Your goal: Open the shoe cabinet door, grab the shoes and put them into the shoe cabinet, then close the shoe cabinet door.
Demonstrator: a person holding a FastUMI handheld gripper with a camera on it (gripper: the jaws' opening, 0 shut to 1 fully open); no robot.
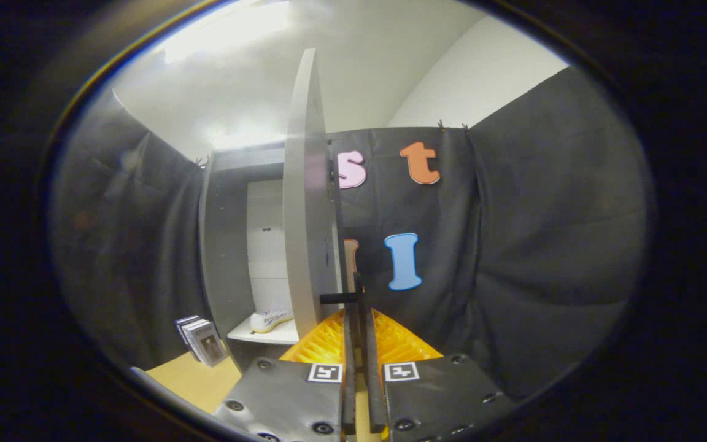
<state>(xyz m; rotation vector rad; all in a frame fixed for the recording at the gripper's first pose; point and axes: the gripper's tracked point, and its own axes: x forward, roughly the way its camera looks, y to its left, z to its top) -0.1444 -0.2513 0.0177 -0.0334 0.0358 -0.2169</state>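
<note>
Behind cabinet door (304, 202), shoe (270, 319); gripper (356, 294) grips handle (341, 298).

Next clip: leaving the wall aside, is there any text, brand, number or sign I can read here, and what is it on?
Shoe inside the cabinet: blue marking on its side, too blurred to read.
Booklets beside the cabinet: cover print too small to read.
Gripper, shut on the door handle: two square black-and-white markers, patterns without words.
Nothing legible.
</note>
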